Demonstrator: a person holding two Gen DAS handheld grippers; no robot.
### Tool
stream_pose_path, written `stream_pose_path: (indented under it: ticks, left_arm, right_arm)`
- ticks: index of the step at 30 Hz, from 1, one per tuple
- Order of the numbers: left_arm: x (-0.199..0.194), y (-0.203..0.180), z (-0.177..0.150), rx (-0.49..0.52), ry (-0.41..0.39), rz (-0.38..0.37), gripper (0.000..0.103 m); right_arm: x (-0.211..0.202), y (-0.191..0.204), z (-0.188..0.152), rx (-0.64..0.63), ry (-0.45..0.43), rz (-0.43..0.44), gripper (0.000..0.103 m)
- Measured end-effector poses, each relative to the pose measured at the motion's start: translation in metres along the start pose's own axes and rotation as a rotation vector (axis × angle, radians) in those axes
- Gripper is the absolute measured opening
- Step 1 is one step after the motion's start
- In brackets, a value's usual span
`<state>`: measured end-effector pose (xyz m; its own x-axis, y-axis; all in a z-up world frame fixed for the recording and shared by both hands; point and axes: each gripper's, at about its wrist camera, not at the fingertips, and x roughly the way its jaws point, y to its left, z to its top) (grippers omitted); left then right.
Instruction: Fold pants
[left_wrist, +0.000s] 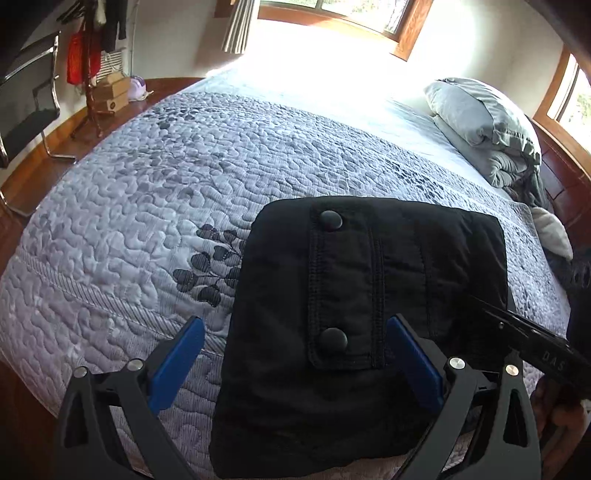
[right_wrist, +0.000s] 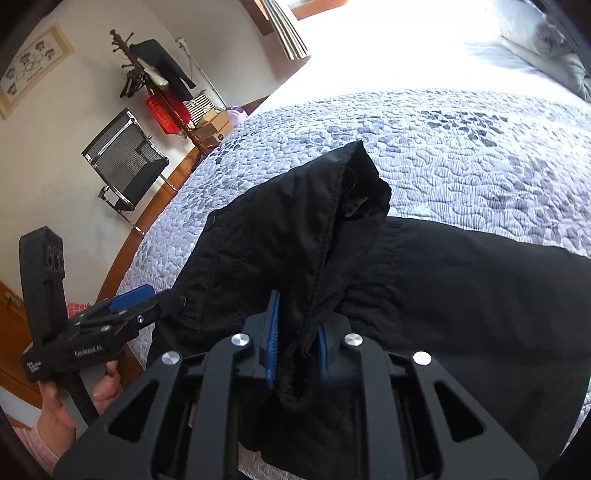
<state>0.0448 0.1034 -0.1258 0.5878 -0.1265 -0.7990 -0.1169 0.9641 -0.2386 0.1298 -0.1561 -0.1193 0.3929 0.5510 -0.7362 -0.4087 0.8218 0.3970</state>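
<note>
- Pants (left_wrist: 369, 295): black, folded to a compact block, lower centre of left wrist view, lying on quilted bed (left_wrist: 147, 184) near its front edge.
- Left tool (left_wrist: 295, 362): jaws spread wide, blue pads either side of the buttoned flap, not pinching fabric.
- Right tool (right_wrist: 295, 350): jaws pressed together on a gathered edge of the pants at bottom centre of right wrist view; that corner stands up off the stack.
- Handling est.: soft, limp, light; thick layers hold a crease poorly and sag when lifted.
- Grip rec.: take seamed or hemmed edges, through all layers; avoid buttons.
</note>
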Motion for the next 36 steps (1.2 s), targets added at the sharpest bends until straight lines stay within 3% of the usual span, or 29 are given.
stream_pose_path:
  ticks: [8,13,16,24,31,36]
  left_arm:
    - [-0.007,0.001,0.0,-0.009,-0.012,-0.015,0.099]
    - [-0.011,0.005,0.0,-0.111,-0.004,-0.173,0.099]
    - [-0.015,0.005,-0.001,-0.154,-0.032,-0.217,0.099]
    - [-0.025,-0.014,-0.002,-0.064,-0.099,-0.143,0.099]
    - [-0.017,-0.026,-0.006,-0.025,-0.067,-0.139,0.099]
    - [-0.004,-0.04,-0.012,0.049,-0.04,-0.07,0.099]
  right_arm:
    - [-0.033,0.008,0.001,-0.03,-0.048,0.002,0.014]
    - [-0.06,0.0,-0.002,-0.018,-0.077,0.001,0.014]
    - [-0.071,-0.008,-0.003,-0.013,-0.088,-0.013,0.014]
    - [-0.09,-0.029,-0.01,0.031,-0.109,-0.028,0.014]
    - [-0.093,-0.052,-0.021,0.092,-0.095,-0.059,0.014]
    - [-0.075,-0.068,-0.031,0.133,-0.046,-0.109,0.016]
